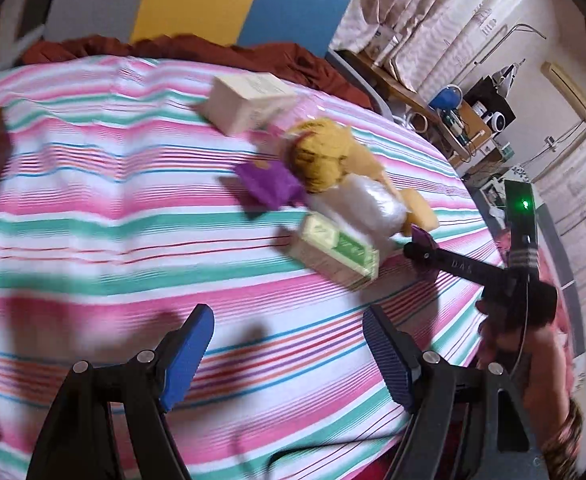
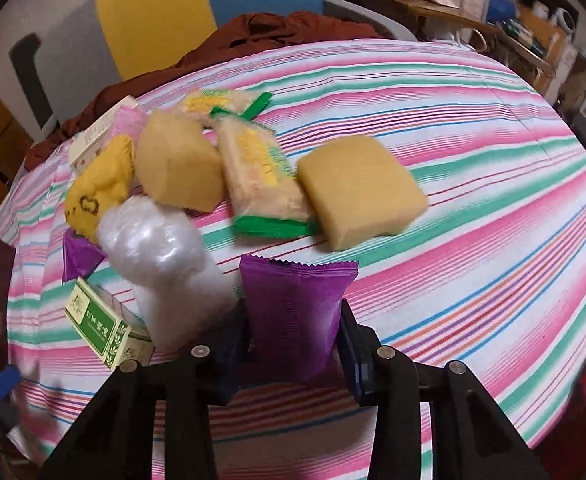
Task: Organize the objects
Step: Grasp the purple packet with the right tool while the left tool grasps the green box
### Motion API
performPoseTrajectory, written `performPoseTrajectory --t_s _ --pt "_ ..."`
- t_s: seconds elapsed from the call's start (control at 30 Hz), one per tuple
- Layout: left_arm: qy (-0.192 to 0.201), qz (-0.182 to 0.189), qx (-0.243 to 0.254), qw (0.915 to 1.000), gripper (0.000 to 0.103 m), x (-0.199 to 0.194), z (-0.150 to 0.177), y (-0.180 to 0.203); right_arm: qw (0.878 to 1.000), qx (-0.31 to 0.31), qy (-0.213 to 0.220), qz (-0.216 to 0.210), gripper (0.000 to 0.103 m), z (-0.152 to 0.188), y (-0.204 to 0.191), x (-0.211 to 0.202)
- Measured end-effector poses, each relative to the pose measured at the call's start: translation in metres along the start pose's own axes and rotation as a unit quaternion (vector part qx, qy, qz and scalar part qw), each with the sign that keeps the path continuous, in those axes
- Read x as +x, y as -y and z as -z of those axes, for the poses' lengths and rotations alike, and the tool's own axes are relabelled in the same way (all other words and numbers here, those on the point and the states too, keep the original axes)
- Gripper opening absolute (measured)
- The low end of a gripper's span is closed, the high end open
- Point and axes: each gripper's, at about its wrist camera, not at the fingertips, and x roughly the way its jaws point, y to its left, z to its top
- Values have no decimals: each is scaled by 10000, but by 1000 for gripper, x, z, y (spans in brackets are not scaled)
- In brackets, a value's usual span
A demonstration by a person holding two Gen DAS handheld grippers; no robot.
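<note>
Admittedly, much of my left wrist view is smeared by motion blur, so labels on the boxes are unreadable there.

Hidden or unclear: the white box (image 1: 249, 102) at the far side of the striped bedsheet (image 1: 93, 200) shows only blurred print. In my right wrist view it is mostly covered by the pile, only an edge (image 2: 97, 136) showing. The second purple packet (image 2: 79, 258) is largely tucked under the clear plastic bag (image 2: 165, 264), and I cannot tell what the bag contains.

View differences: the right wrist view alone shows two green-edged snack packs (image 2: 261, 176), one partly behind the other, and both tan sponge blocks, one (image 2: 177, 164) in the pile, one (image 2: 359, 190) beside the snack pack. The left wrist view shows just one block edge (image 1: 421, 210) behind the bag. The green-and-white carton (image 2: 101, 326) appears in both views, touching the bag. A yellow pouch (image 2: 99, 188) lies at the pile's left.

Grippers: my left gripper (image 1: 289, 356) hangs over bare sheet, blue pads (image 1: 187, 356) spread wide, nothing between them. My right gripper (image 2: 295, 344) pinches a purple snack packet (image 2: 295, 312) upright between its pads, near the bed's front edge, just beside the bag; from the left wrist view only its tip (image 1: 421, 240) shows.
</note>
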Motion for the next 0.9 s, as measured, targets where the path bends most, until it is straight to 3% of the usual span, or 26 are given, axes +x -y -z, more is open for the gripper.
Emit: performPoseTrajectory --t_s 0.33,0.57,0.67,0.83,0.9 --pt "-585 -19 -433 9973 78 65 -32 25 9995 -165 244 83 41 -5 1 -11" --pt "-688 -151 -365 9968 78 78 -50 29 9996 -123 272 -6 41 -8 2 -11" --pt "-788 -264 -240 9963 78 81 -53 34 9996 -80 268 -22 41 -9 4 -11" --pt "-801 -674 569 9929 73 81 -43 50 9996 -126 260 -52 41 -8 2 -11" --pt "-744 -678 755 9921 70 80 -38 54 9995 -153 257 -74 41 -8 0 -10"
